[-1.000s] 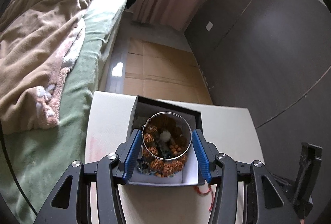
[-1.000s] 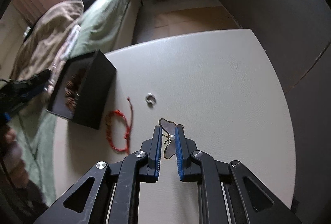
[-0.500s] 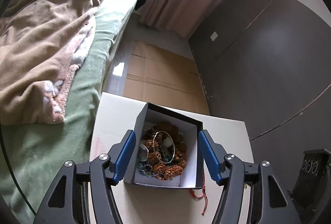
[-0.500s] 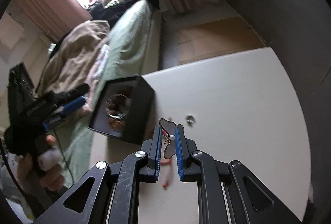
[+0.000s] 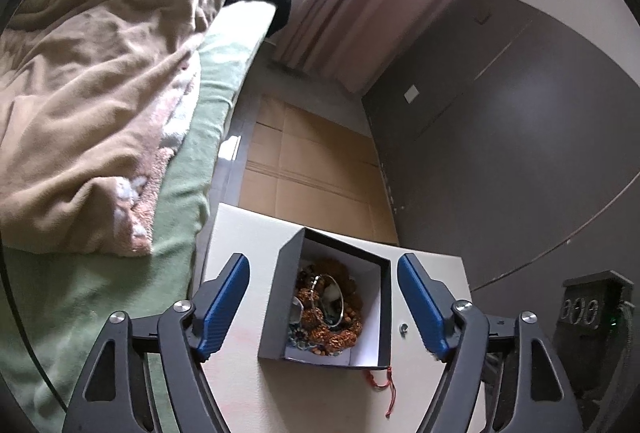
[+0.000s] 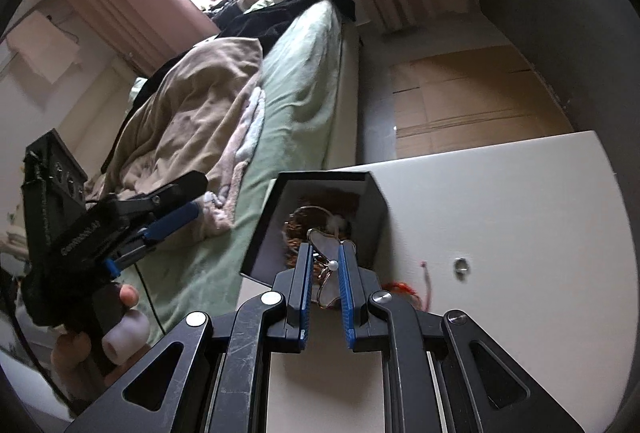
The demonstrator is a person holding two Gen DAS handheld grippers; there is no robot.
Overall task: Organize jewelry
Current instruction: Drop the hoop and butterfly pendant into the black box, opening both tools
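Note:
A black box with a white lining stands on the white table. It holds brown bead bracelets and a silver bangle. My left gripper hovers above the box, its jaws opening, with nothing held between them. My right gripper is shut on a gold butterfly piece with a pearl, held just in front of the box. A red cord bracelet and a small silver ring lie on the table beside the box. The ring lies right of the right gripper.
A bed with a green sheet and a tan blanket runs along the table's left side. Cardboard covers the floor beyond. A dark wall stands to the right. A person's hand holds the left gripper.
The left gripper let go of the silver bangle, which now lies in the box, then opened wide and drew back and up. The right gripper carried the butterfly piece over to the box.

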